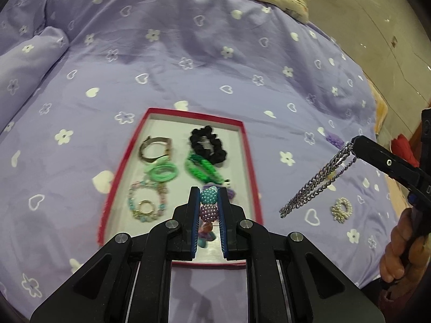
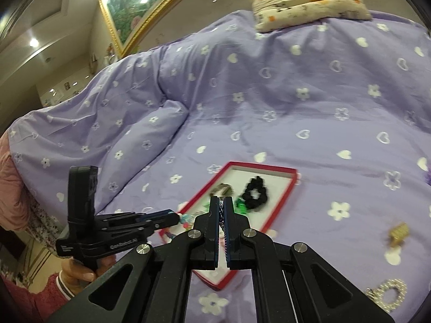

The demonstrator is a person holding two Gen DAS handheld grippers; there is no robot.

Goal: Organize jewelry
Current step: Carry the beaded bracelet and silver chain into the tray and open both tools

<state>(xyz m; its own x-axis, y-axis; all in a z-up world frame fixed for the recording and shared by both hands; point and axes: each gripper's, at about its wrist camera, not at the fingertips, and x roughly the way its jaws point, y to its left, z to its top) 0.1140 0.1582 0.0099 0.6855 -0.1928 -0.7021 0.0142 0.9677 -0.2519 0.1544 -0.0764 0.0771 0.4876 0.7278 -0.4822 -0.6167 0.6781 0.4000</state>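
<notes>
A red-rimmed tray lies on the purple bedspread, holding a black scrunchie, green hair ties, a green braided band, a watch and a pastel bead bracelet. My left gripper hangs over the tray's near end, shut on a bead string with teal and purple berry beads. At the right, my right gripper is shut on a silver chain that dangles above the bedspread. In the right wrist view, that gripper pinches the chain in front of the tray.
A pearl hair tie lies on the bedspread right of the tray, with a small gold piece and a purple item nearby. A patterned pillow sits at the bed's far edge. Hands hold both grippers.
</notes>
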